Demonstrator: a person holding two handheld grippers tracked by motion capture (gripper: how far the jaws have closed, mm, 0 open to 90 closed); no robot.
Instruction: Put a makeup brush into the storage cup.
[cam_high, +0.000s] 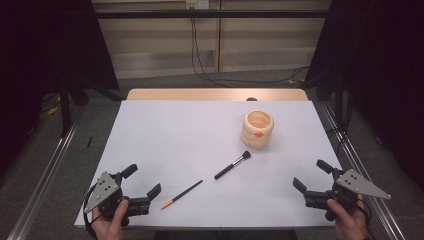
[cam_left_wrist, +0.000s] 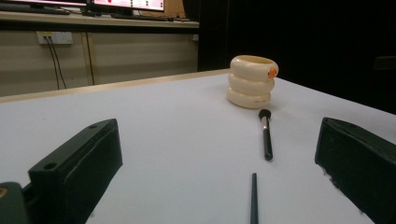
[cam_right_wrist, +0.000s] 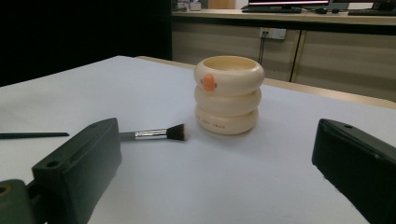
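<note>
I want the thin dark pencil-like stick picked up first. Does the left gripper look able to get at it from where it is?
Probably yes. The left gripper is open with nothing between its jaws, and the thin stick lies flat just beside it on bare table, apart from the makeup brush and cream holder.

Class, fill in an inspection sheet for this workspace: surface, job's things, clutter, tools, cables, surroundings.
Surface: white table top, bare wood strip at the far edge.
Job's things: cream ringed holder upright; makeup brush lying just before it; thin dark pencil lying nearer the left tool.
Clutter: nothing seen.
Tools: left tool and right tool open, holding nothing.
Cables: black cables hang from a wall socket.
Surroundings: dark curtains, grey floor.
</note>
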